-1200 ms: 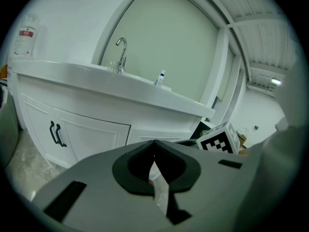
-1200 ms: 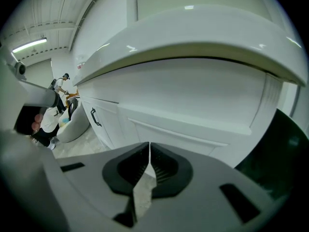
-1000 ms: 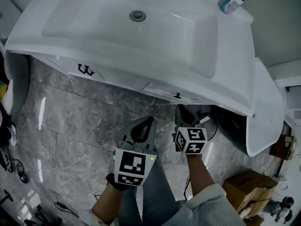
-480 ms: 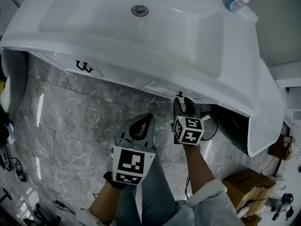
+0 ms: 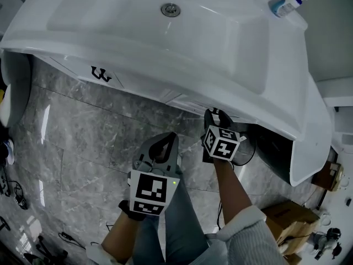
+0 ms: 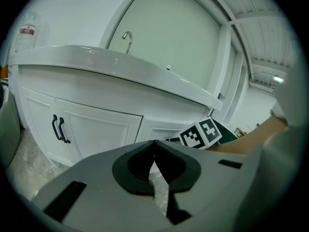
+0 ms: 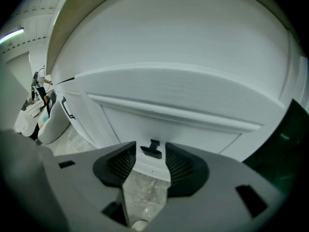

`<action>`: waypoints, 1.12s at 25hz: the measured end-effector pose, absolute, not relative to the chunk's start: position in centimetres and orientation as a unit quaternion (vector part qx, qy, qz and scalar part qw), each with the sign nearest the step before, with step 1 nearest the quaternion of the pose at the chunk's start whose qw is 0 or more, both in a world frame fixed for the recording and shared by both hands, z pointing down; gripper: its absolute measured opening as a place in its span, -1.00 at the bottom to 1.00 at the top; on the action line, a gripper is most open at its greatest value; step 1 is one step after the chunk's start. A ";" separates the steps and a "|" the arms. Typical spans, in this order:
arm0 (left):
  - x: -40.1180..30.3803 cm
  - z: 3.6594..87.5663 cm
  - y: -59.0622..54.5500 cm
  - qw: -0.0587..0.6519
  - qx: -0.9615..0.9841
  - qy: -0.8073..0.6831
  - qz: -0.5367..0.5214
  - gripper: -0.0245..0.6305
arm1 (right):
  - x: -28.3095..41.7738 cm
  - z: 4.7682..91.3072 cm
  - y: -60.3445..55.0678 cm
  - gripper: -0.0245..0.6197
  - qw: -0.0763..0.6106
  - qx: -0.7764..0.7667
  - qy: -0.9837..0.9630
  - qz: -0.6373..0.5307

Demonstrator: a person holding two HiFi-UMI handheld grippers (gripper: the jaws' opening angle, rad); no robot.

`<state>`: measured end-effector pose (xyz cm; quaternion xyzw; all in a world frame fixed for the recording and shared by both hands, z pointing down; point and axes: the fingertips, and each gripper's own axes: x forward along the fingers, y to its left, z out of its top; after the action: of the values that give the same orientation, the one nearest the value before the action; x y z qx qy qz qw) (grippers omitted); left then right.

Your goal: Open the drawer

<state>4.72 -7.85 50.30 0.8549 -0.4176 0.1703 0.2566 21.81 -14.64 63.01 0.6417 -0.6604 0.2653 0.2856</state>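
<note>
The white drawer (image 7: 183, 115) sits under the sink's rim, with a small black handle (image 7: 153, 149) at its lower edge. My right gripper (image 7: 150, 148) is open. Its jaws have just been opening, and the handle stands between the fingertips without the pads pressing on it. In the head view the right gripper (image 5: 216, 116) covers the handle at the drawer front (image 5: 190, 105). My left gripper (image 5: 170, 140) hangs lower left, away from the cabinet, shut and holding nothing. In its own view the left gripper (image 6: 154, 144) faces the cabinet, and the right gripper's marker cube (image 6: 200, 133) shows ahead.
The white sink basin (image 5: 165, 32) overhangs the cabinet, with a bottle (image 5: 287, 3) at its back right corner. A cabinet door with two black handles (image 5: 101, 73) is to the left. Grey marble floor (image 5: 83, 137) lies below. A cardboard box (image 5: 289, 220) stands at the lower right.
The right gripper has moved forward to the drawer front and now covers the handle that showed before. Its jaws have spread. The left gripper has hardly shifted.
</note>
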 end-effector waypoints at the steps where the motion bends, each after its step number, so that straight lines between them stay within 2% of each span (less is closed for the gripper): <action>1: 4.6 50.4 -7.8 0.257 0.854 -0.418 0.171 -0.88 | 21.9 63.1 -14.8 -0.36 0.284 0.644 -0.657 0.271; 8: 4.1 51.1 -7.6 0.265 0.849 -0.421 0.175 -0.88 | 22.3 63.6 -15.1 -0.47 0.276 0.655 -0.639 0.294; 20: 4.0 51.4 -7.3 0.282 0.844 -0.423 0.168 -0.88 | 21.7 64.0 -14.7 -0.55 0.351 0.581 -0.688 0.257; 28: 4.7 50.9 -6.7 0.279 0.848 -0.418 0.168 -0.88 | 21.2 63.8 -13.8 -0.57 0.348 0.562 -0.702 0.264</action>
<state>4.69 -6.72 50.95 0.8479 -0.4185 0.1682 0.2788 21.24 -13.84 63.81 0.5618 -0.7023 0.2644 0.3482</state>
